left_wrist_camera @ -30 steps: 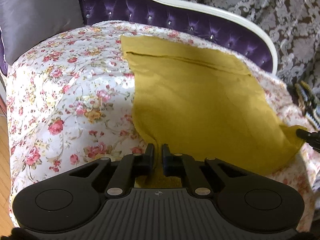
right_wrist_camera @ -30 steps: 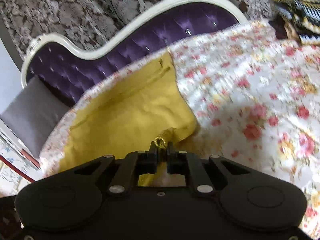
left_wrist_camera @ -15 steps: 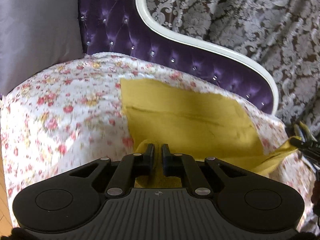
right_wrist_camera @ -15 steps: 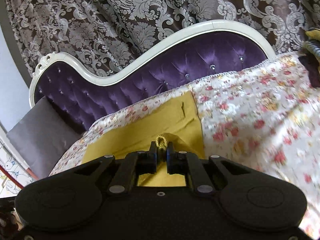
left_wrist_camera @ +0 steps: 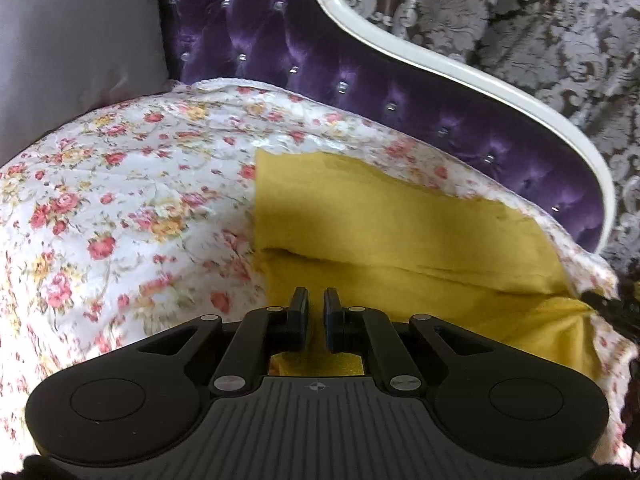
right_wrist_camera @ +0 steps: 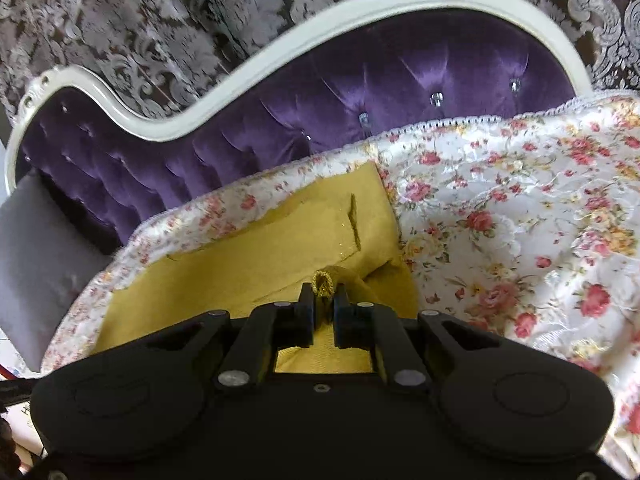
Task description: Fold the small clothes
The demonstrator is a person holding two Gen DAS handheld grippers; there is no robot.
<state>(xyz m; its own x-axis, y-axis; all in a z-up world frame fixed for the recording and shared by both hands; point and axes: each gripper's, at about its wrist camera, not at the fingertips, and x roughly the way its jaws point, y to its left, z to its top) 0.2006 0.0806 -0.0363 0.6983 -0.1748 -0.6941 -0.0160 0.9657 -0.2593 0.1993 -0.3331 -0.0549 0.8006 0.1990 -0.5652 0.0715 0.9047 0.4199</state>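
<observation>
The mustard cloth (left_wrist_camera: 400,240) lies on the floral quilt (left_wrist_camera: 120,200) before the purple tufted backrest (left_wrist_camera: 320,60), the left gripper (left_wrist_camera: 316,316) pinching its near edge, while in the right view the right gripper (right_wrist_camera: 323,310) clamps a bunched fold below the grey cushion (right_wrist_camera: 36,260).

Your garment (left_wrist_camera: 400,236) lies on quilt (left_wrist_camera: 120,200), toward its back edge. Headboard (left_wrist_camera: 360,80) stands behind quilt; cushion (left_wrist_camera: 72,40) at its left; curtain (left_wrist_camera: 540,20) behind headboard.

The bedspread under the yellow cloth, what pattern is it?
White bedspread with small red and yellow roses, clearest in the right wrist view.
</observation>
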